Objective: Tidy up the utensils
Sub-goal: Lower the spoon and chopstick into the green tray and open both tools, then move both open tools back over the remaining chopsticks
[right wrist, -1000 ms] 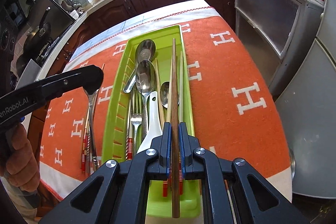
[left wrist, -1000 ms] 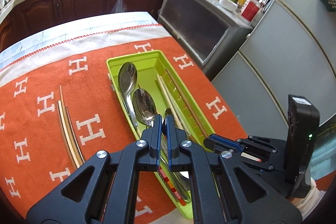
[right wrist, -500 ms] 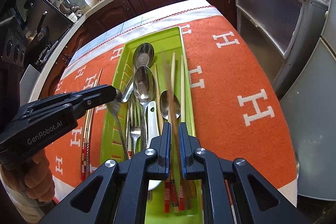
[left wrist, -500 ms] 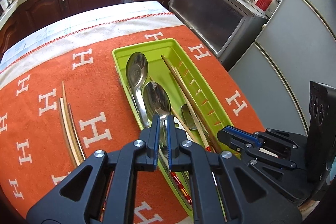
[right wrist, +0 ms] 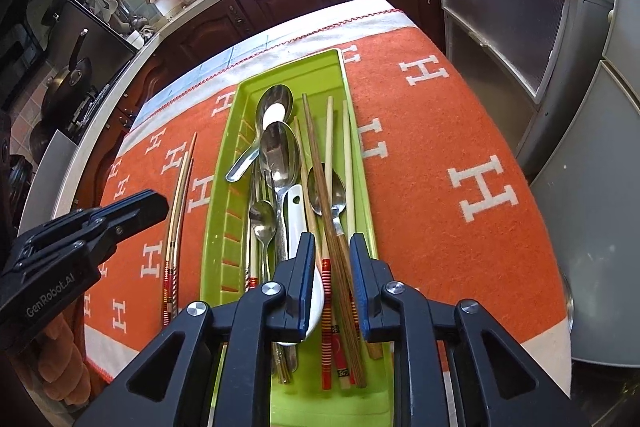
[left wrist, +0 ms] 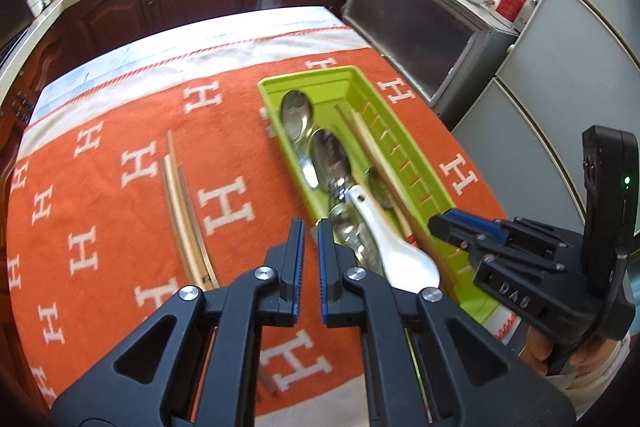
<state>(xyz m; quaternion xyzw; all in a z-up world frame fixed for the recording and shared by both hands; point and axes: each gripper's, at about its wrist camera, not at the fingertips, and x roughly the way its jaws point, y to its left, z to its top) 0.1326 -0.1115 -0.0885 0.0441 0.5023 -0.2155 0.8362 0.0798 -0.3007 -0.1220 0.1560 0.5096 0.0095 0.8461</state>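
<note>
Loose chopsticks (left wrist: 182, 211) on the cloth (left wrist: 120, 227): light, stiff, slippery (grip mid-shaft); left gripper (left wrist: 311, 227) clenched empty, right gripper (right wrist: 332, 247) opening, released

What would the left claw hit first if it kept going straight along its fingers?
Probably the orange blanket just left of the green tray. The shut left claw points at bare cloth between the tray's near wall and the loose chopsticks, though depth is unclear.
</note>
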